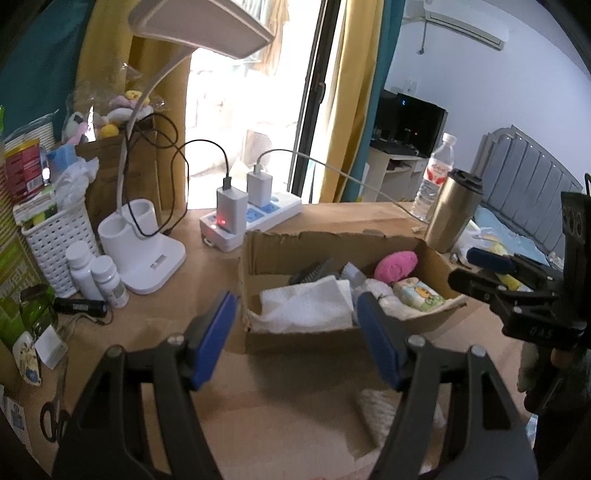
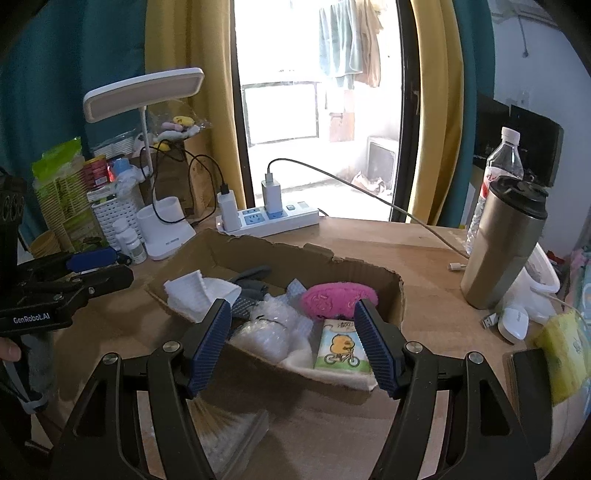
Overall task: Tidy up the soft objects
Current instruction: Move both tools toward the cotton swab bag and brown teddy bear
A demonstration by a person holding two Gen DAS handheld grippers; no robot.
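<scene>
Cardboard box (image 2: pixel 369 275) holds a pink sponge (image 2: pixel 338 301) at 1 o'clock; both grippers (image 1: pixel 295 339) (image 2: pixel 291 345) gape empty over the wooden desk (image 2: pixel 424 240).

Window: tall glass door with a dark frame (image 2: pixel 408 110), bright daylight behind it, laundry hanging outside (image 2: pixel 349 44).
Curtains: mustard-yellow curtain panels (image 2: pixel 439 110) on both sides, teal curtain fabric (image 2: pixel 66 74) beyond them.
Wall: pale bluish-white painted wall (image 1: pixel 461 81) with a white air conditioner (image 1: pixel 465 24) high up.
Furniture: light wooden bench (image 2: pixel 417 243); grey padded headboard (image 1: pixel 524 162) of a bed; dark monitor screen (image 1: pixel 417 125) on a pale cabinet.
</scene>
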